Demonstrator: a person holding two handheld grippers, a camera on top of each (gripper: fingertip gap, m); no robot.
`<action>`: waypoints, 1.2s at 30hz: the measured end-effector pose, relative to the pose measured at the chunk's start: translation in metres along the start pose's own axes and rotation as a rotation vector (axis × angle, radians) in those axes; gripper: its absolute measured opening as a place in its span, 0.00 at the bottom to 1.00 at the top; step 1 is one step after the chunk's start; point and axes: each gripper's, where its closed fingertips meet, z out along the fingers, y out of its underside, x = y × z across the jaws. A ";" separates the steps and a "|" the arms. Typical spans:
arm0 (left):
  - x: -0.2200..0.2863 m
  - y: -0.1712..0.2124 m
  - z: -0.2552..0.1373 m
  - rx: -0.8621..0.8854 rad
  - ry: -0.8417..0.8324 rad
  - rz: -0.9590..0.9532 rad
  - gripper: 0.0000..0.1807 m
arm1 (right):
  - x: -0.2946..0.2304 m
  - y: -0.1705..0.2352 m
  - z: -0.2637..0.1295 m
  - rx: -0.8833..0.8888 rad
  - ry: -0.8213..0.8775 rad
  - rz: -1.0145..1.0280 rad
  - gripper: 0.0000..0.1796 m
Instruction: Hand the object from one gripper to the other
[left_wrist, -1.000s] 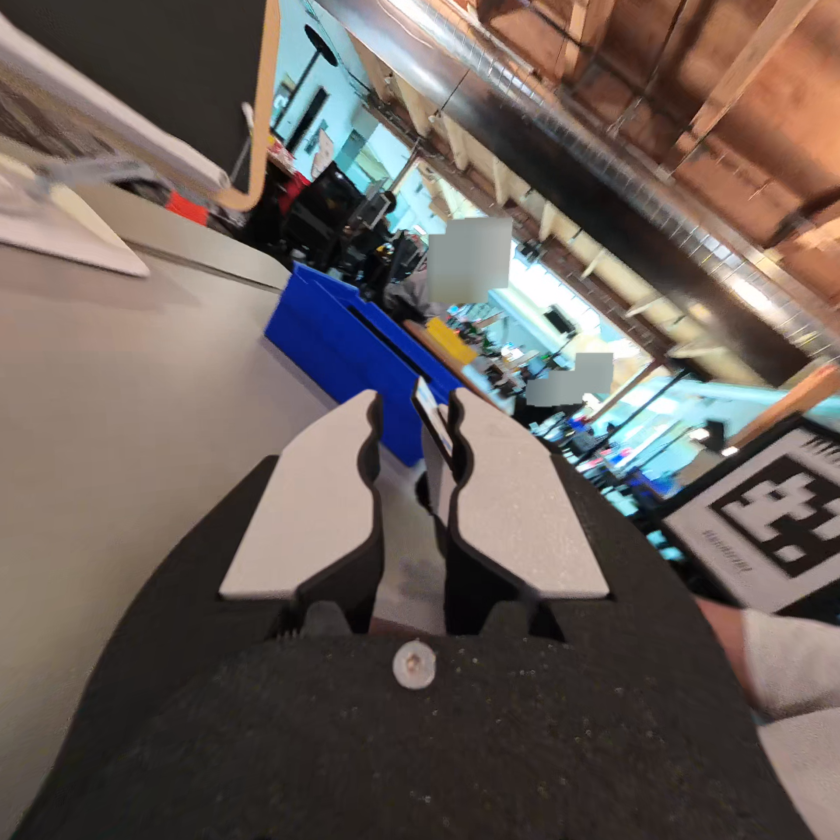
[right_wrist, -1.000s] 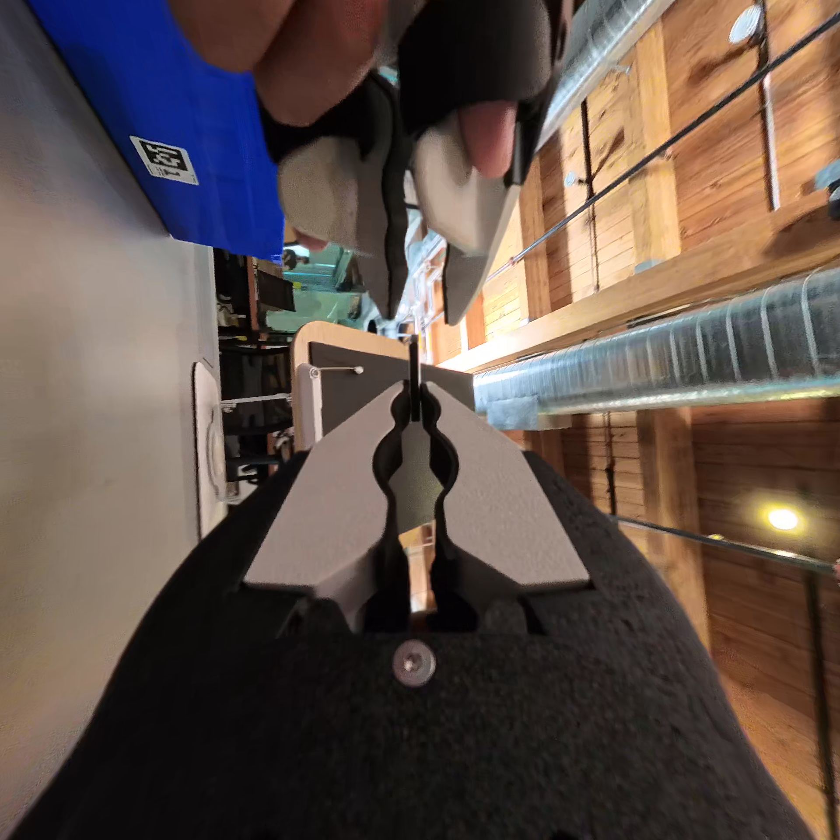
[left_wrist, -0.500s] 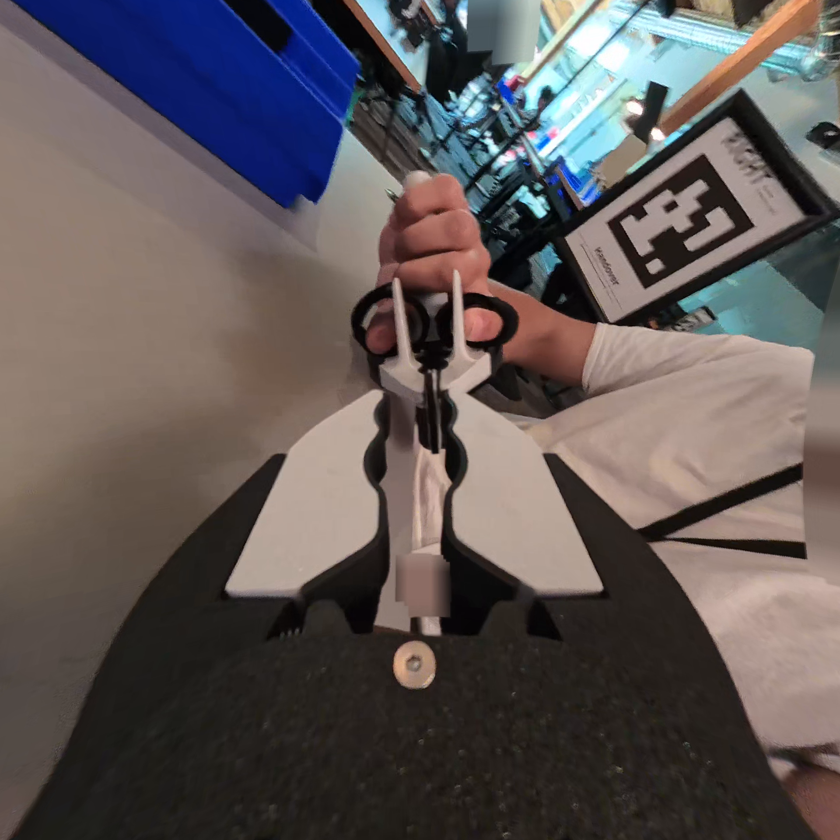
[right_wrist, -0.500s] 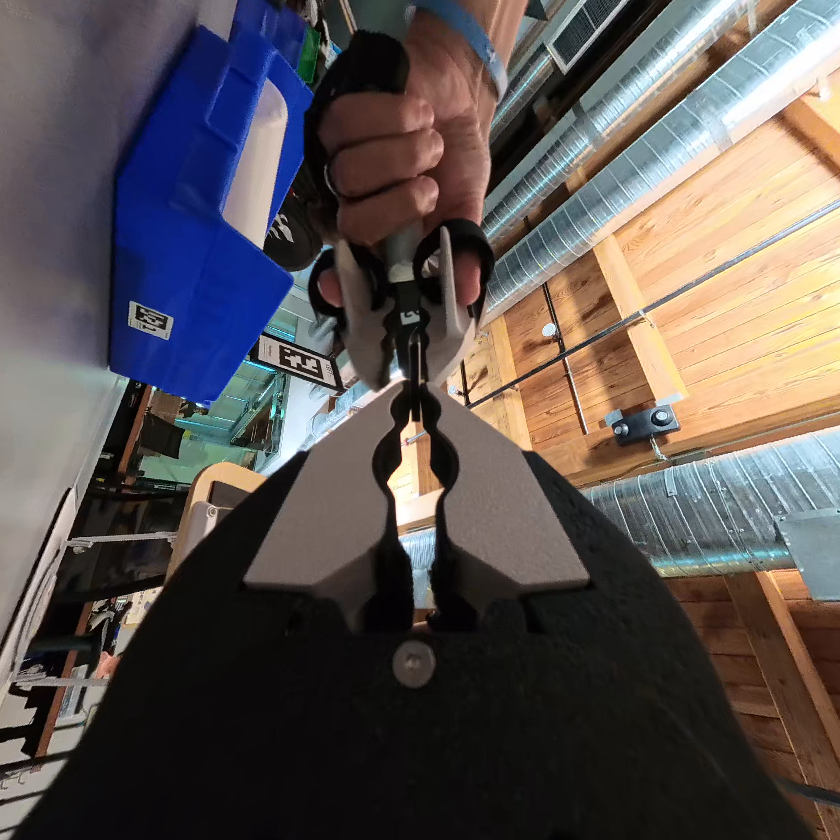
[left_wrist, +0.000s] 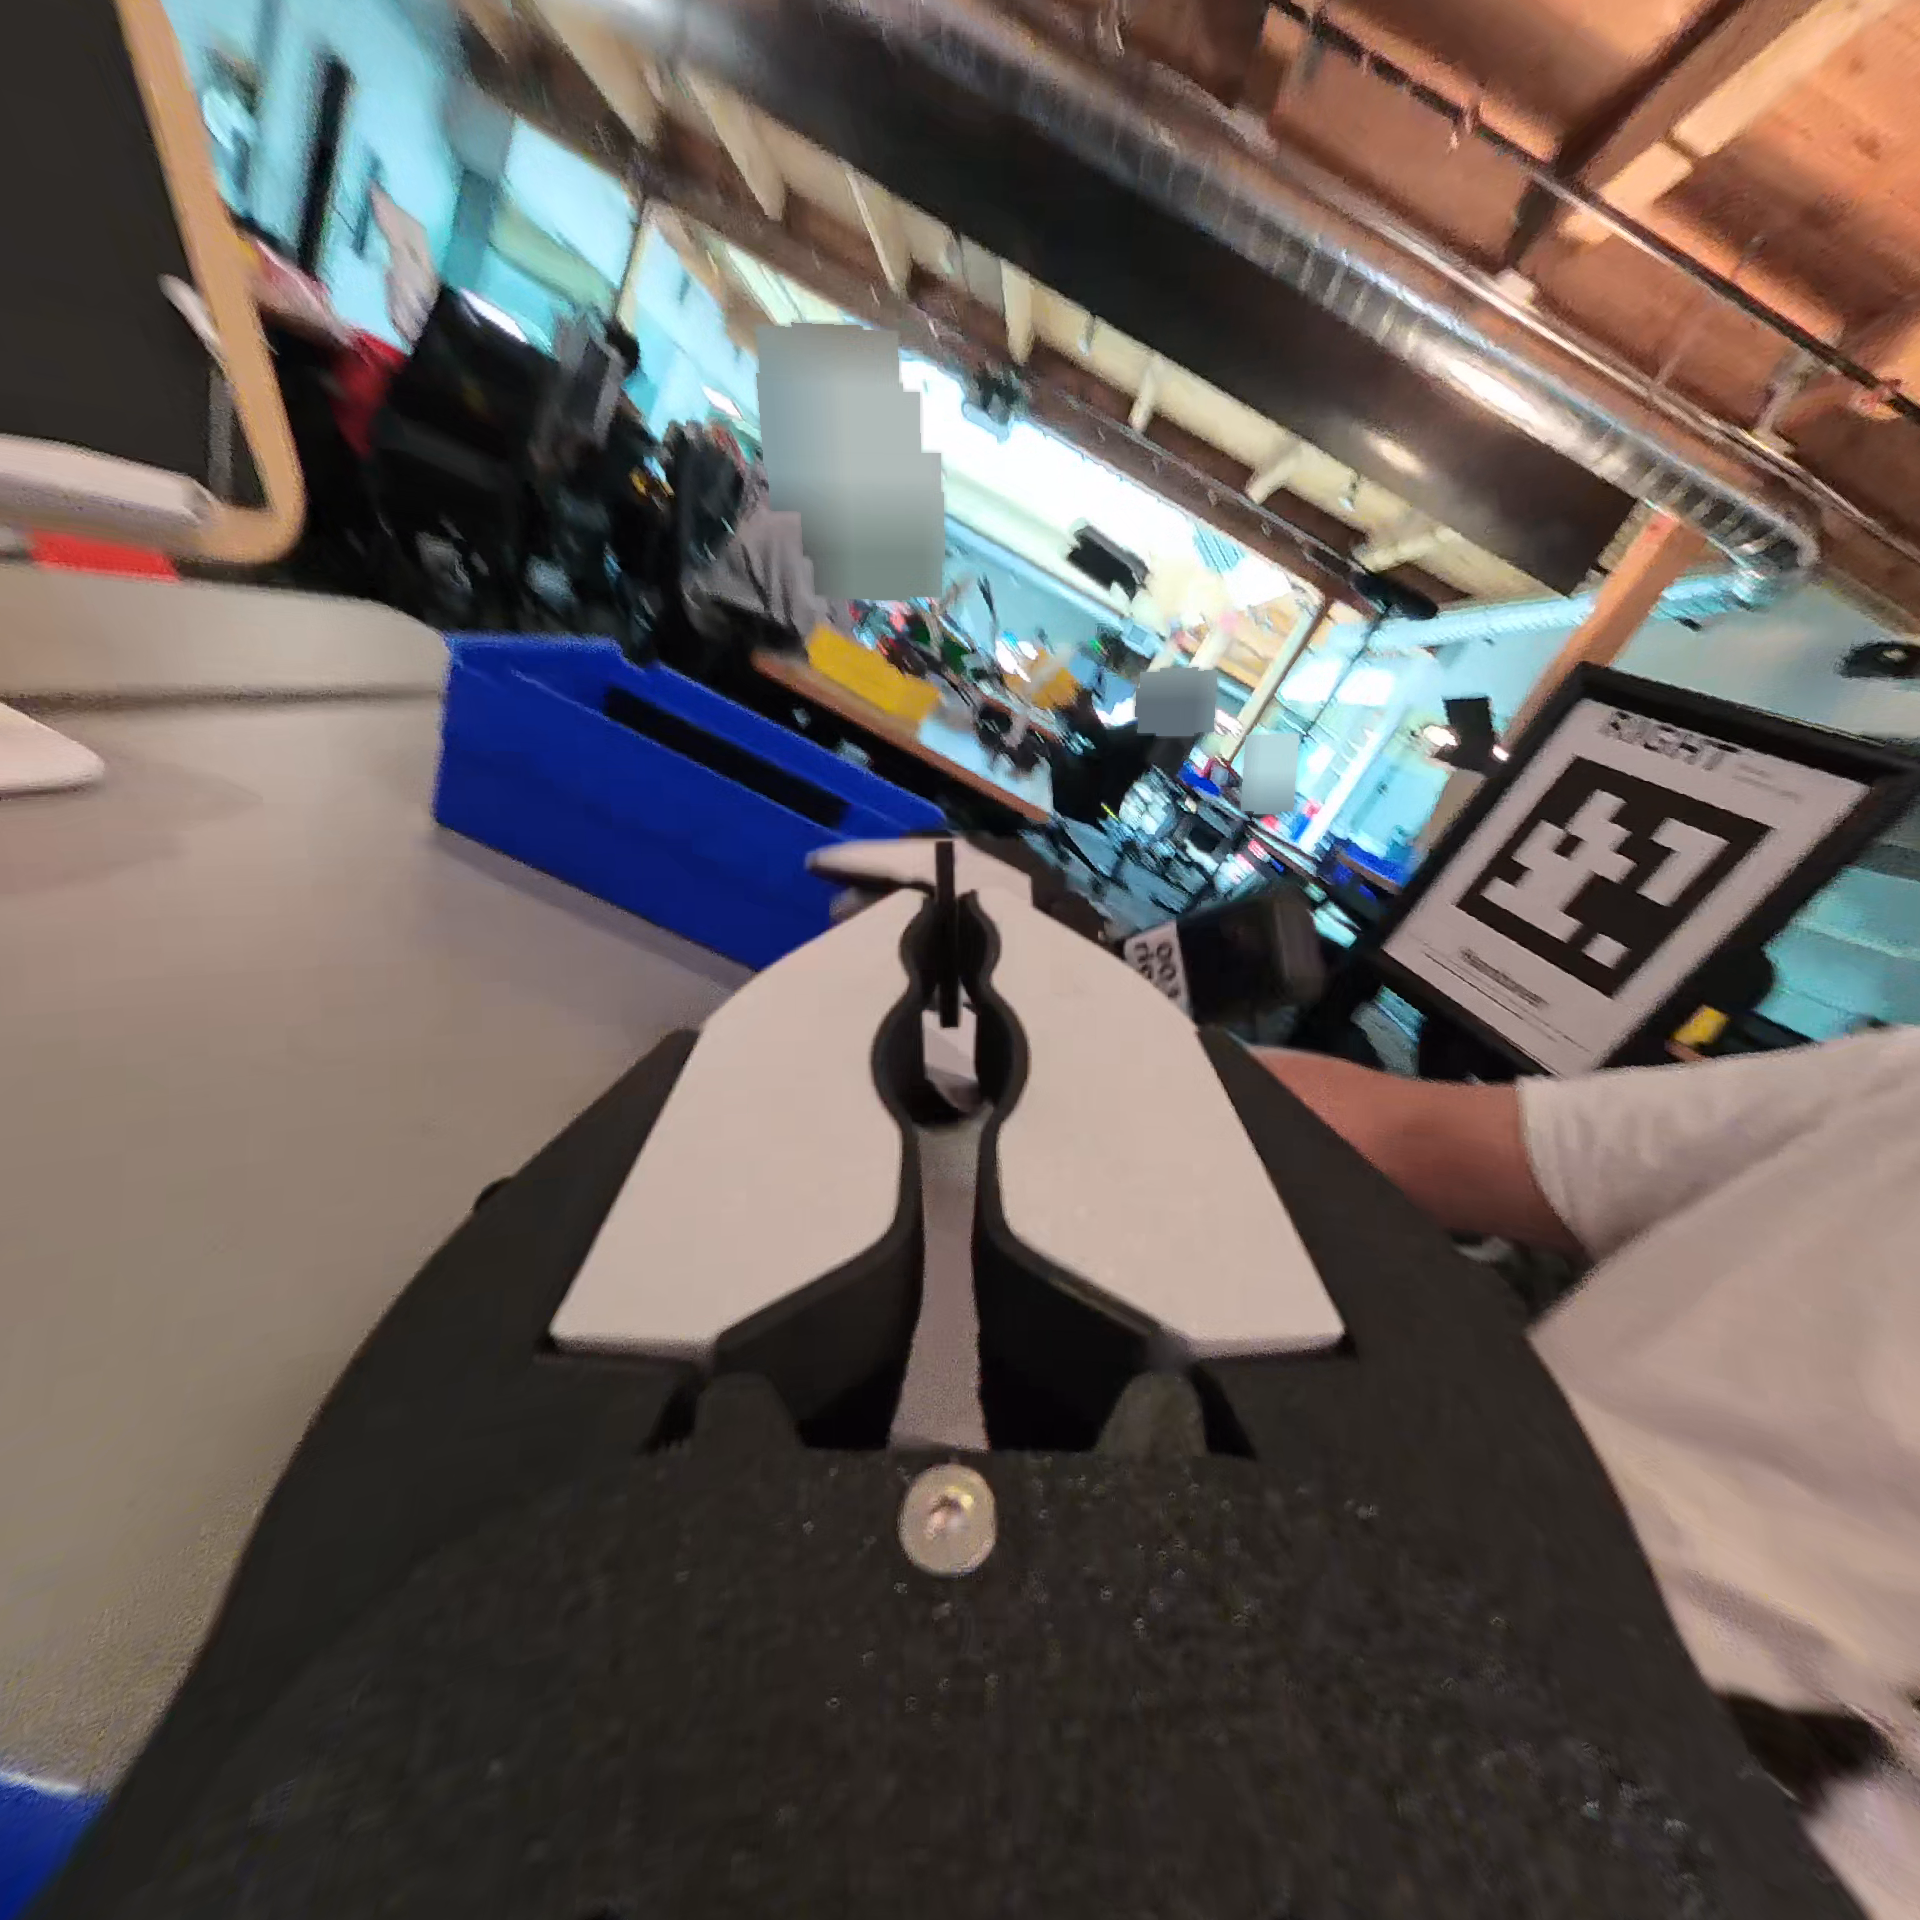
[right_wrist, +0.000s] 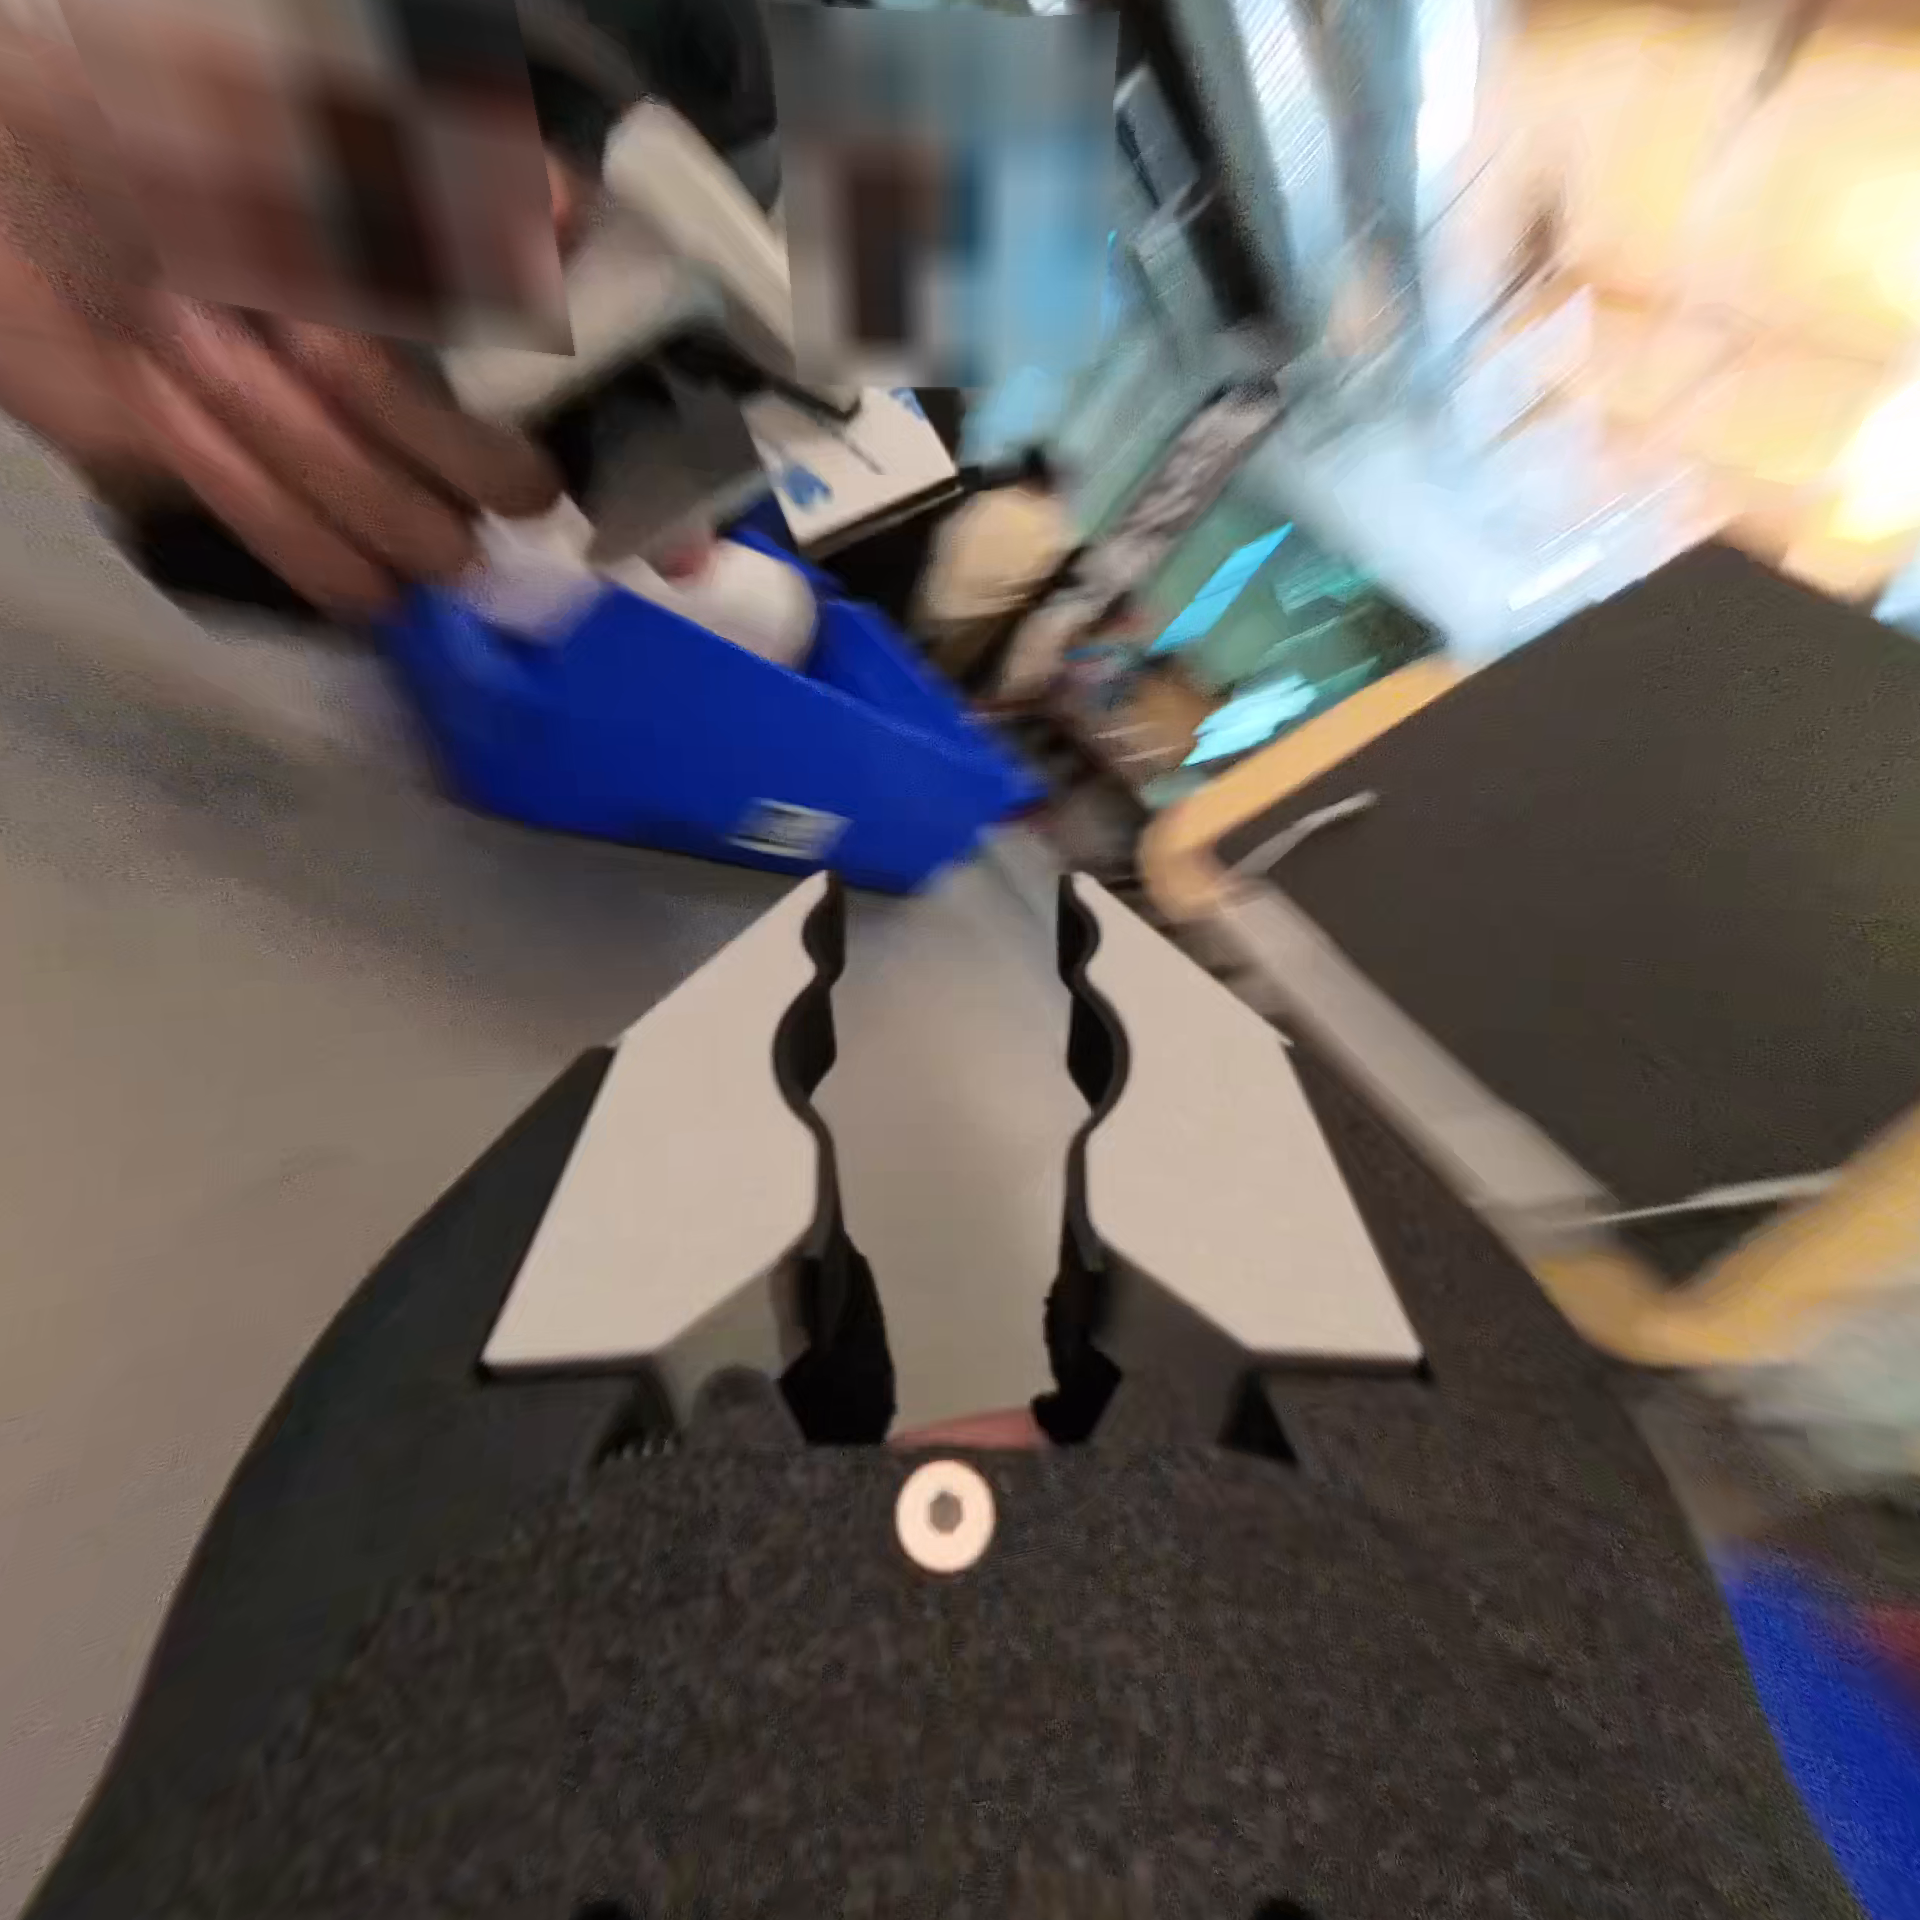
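My left gripper (left_wrist: 945, 904) is shut on a thin black flat object (left_wrist: 945, 935). I see the object edge-on, and it sticks up a little past the fingertips. A grey finger tip (left_wrist: 868, 862) shows just beyond it. My right gripper (right_wrist: 945, 894) is open and empty, with a wide gap between the fingers, above the grey table (right_wrist: 260, 1039). The right wrist view is heavily blurred. At its upper left it shows a hand (right_wrist: 260, 416) holding the other gripper.
A blue bin (left_wrist: 644, 790) stands on the grey table (left_wrist: 260, 1039); it also shows in the right wrist view (right_wrist: 675, 727). A black panel with a wooden edge (right_wrist: 1558, 883) stands at the right. A black-and-white marker plate (left_wrist: 1621, 883) and a white-sleeved arm (left_wrist: 1403, 1132) are to the right.
Half a second ago both grippers met at the object, the right one shut on it. Now the right gripper has opened and swung away; the left holds the object alone.
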 end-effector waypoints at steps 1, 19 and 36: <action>-0.003 -0.001 0.001 0.037 -0.019 0.015 0.02 | -0.017 -0.001 0.000 0.003 -0.175 0.295 0.32; 0.000 0.037 0.029 -0.013 0.002 0.028 0.02 | -0.016 -0.037 -0.006 0.215 -0.629 1.202 0.02; -0.039 0.082 0.025 -0.237 -0.220 -0.498 0.24 | -0.009 -0.007 -0.007 0.034 -0.033 -0.290 0.02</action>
